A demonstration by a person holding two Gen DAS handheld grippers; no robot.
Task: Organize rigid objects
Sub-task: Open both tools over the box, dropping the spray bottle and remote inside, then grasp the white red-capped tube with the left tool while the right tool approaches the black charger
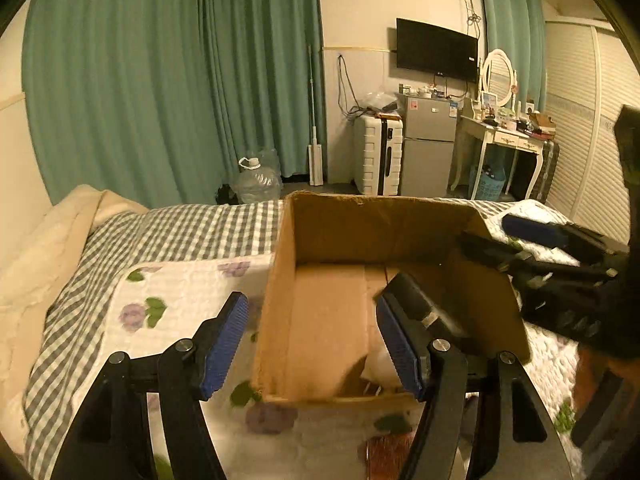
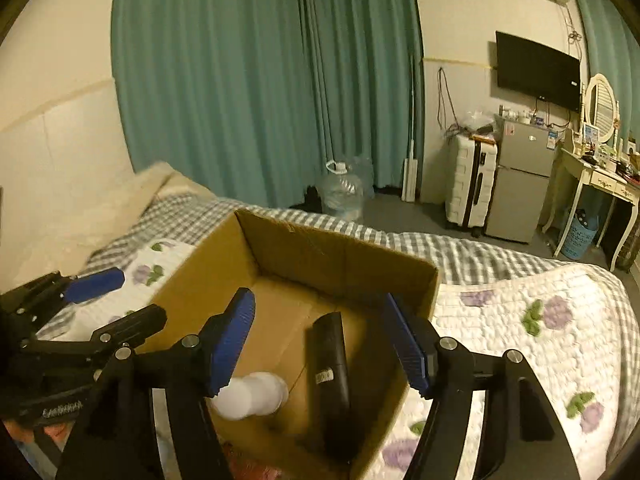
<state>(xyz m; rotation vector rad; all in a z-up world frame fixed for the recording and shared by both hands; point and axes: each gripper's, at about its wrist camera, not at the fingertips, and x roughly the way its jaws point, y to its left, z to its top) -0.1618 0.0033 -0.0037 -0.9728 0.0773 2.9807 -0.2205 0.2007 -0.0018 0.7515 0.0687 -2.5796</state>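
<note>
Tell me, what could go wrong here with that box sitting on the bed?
The cardboard box sits on a soft quilt, so a nudge from either open gripper might tilt or slide it. The right gripper hangs over the black device and white cup inside; dipping lower, its fingers could catch the box wall. The left gripper is close beside it, so the two could bump.

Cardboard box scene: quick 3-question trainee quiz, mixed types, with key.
1. True or false: the cardboard box sits on the bed.
2. The black object lies: A) on the quilt B) inside the box C) in the right gripper.
3. Fill in: the white object in the box lies to the ___ of the black object in the right wrist view.

Key: 1 true; 2 B; 3 left.
</note>
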